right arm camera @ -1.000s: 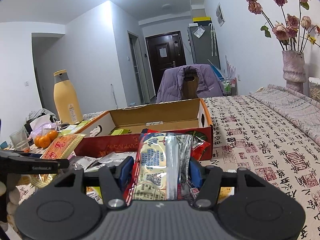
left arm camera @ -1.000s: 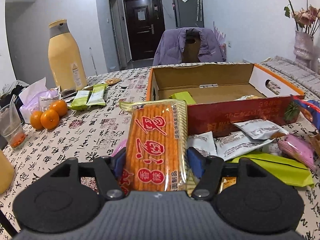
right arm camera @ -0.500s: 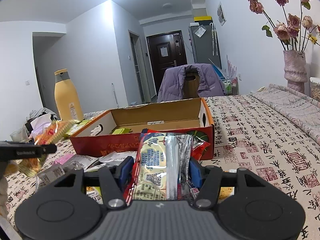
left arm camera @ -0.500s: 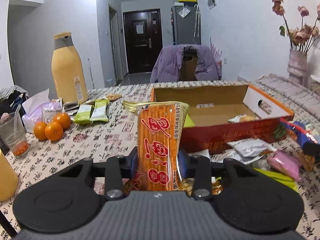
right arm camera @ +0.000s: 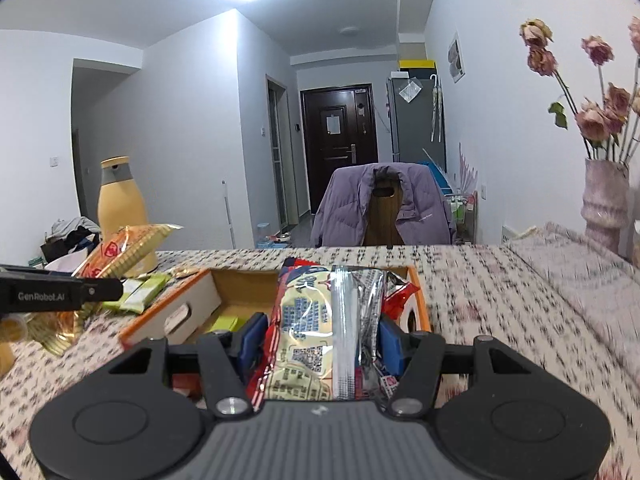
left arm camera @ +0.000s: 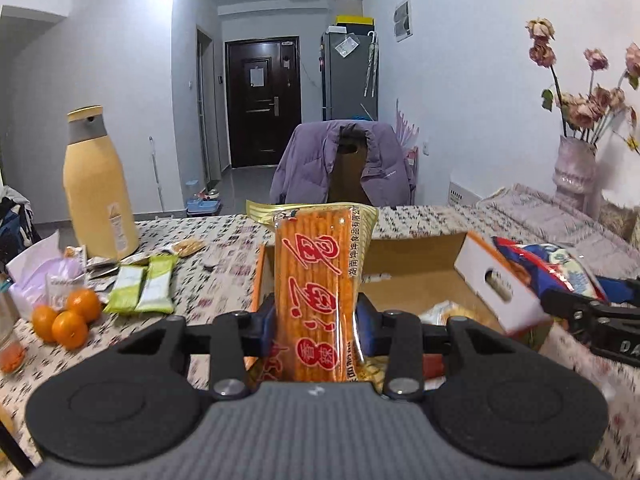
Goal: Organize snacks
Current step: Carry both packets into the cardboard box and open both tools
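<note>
Left gripper (left arm camera: pixel 316 330) jaws clamped on orange snack pack (left arm camera: pixel 314 280), red Chinese characters; "GenRobot.AI" on side. Right gripper (right arm camera: pixel 318 344) jaws clamped on QR-coded packet (right arm camera: pixel 316 328), above box (right arm camera: pixel 176 316).

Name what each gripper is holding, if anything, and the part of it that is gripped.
The left gripper pinches the orange stick-snack packet by its lower sides. The right gripper clamps the cream-and-red snack bag across its lower half.

Patterned table (left arm camera: pixel 224 236) carries box (left arm camera: pixel 496 280), oranges (left arm camera: pixel 66 316).
</note>
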Motion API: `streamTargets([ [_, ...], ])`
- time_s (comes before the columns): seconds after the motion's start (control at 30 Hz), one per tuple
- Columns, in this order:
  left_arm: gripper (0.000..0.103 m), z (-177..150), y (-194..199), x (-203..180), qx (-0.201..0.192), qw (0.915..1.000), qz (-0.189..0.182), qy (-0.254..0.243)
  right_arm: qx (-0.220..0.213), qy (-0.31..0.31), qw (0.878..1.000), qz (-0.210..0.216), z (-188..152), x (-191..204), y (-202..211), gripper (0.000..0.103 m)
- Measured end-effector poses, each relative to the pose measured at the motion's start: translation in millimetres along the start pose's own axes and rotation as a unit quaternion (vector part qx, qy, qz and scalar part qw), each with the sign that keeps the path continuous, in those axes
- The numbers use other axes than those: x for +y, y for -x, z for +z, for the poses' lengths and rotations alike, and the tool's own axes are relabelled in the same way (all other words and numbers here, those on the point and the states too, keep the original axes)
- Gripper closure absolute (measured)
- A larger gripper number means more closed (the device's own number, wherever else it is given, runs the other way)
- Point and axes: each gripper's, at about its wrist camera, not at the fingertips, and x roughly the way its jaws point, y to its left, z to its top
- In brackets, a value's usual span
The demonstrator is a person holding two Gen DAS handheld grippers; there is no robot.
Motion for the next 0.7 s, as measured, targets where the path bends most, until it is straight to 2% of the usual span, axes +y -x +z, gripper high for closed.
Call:
streamTargets([
  [0.13,0.064,23,-32,-7,0.013,0.9998,0.006,0.010,0.013,-0.001,1.000,-0.005,23,-2,-34,0.045],
  [0.3,0.064,37,-73,-16,0.038,0.9990,0.021,0.012,0.058,-0.008,0.998,-0.017,34,-5,-84,0.045],
  [0.43,0.063,32,-104,-22,0.067,0.9969,0.038,0.014,0.105,-0.007,0.994,-0.021,27,-6,-122,0.045],
  [0.57,0.060,16,-130,-23,0.100,0.9939,0.045,0.014,0.139,-0.005,0.990,-0.033,12,-5,-142,0.045],
  [0.67,0.050,8,-137,-20,0.108,0.9930,0.044,0.019,0.149,-0.006,0.988,-0.025,5,-4,-147,0.041],
  [0.7,0.037,7,-137,-18,0.107,0.9932,0.041,0.023,0.146,-0.003,0.989,-0.026,6,-4,-146,0.037],
])
